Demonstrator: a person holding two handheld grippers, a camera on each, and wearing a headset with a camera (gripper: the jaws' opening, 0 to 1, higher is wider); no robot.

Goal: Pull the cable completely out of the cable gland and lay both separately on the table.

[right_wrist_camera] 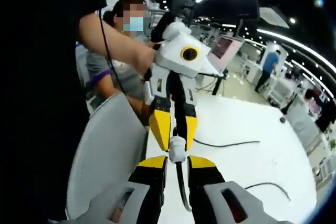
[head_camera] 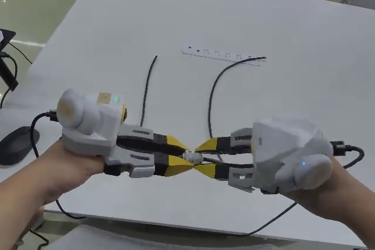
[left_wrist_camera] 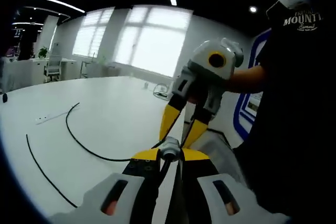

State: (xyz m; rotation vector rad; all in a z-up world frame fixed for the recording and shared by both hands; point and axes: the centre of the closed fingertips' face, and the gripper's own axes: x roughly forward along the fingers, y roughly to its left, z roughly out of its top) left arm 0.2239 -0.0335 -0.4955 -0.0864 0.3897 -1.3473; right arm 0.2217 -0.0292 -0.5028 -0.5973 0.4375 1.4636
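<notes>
While the left hand-held gripper [head_camera: 186, 157] clamps one cable gland [head_camera: 192, 158], the right hand-held gripper [head_camera: 200, 157] pinches one cable [head_camera: 210, 106] of two.

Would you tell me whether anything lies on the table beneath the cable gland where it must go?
Nothing visible: the table beneath the cable gland is bare; the loose cable lies further back.
</notes>
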